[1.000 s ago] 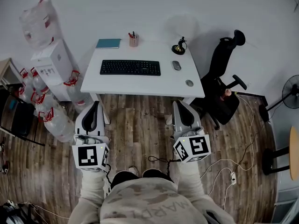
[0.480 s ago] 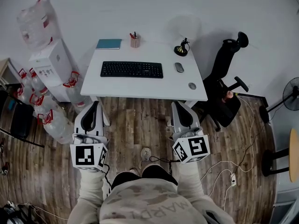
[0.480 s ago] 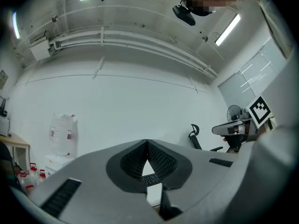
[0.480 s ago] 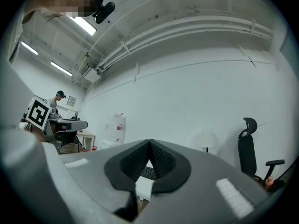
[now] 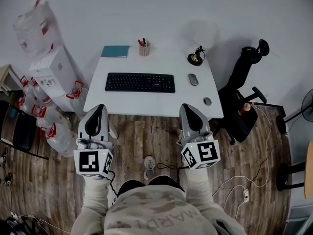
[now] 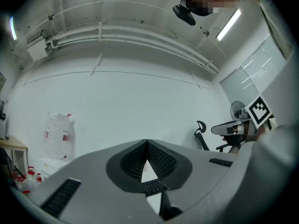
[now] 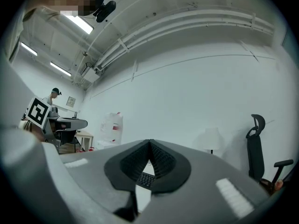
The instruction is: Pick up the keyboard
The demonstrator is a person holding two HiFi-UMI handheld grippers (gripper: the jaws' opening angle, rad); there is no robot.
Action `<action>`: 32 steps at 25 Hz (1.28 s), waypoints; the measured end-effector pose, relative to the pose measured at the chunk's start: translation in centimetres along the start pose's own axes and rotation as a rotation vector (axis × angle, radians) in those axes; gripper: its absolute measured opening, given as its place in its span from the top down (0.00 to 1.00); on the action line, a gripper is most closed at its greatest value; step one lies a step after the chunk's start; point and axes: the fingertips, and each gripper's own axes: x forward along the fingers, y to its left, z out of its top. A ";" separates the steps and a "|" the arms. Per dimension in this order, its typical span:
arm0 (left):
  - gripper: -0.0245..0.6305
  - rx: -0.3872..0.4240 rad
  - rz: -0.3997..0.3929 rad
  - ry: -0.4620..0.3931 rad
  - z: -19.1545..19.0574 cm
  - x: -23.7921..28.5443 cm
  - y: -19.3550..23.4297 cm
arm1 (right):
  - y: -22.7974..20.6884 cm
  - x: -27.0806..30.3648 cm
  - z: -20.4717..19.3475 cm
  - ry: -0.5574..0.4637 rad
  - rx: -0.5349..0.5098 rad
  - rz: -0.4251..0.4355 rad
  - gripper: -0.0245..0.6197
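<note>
Keyboard [image 5: 140,82]: black, long, flat, full-size

Black full-size keyboard [image 5: 140,82] lying flat on white surface [image 5: 146,102], left of centre, long side facing near edge.
</note>
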 end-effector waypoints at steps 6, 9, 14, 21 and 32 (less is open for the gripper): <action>0.95 0.000 0.024 -0.001 -0.4 5.6 1.0 | -3.1 5.4 -0.2 -0.005 -0.002 0.027 0.95; 0.95 0.003 0.033 -0.003 -0.6 7.9 1.0 | -4.6 7.5 -0.3 -0.010 -0.004 0.041 0.95; 0.95 0.010 0.060 -0.010 -1.0 11.6 1.5 | -7.0 11.1 -0.8 -0.015 0.006 0.062 0.95; 0.95 0.013 0.092 -0.018 -1.6 15.5 1.7 | -9.7 14.9 -1.4 -0.027 0.003 0.098 0.95; 0.95 0.007 0.095 0.037 -4.3 19.4 3.1 | -11.7 19.0 -4.0 0.018 0.056 0.087 0.95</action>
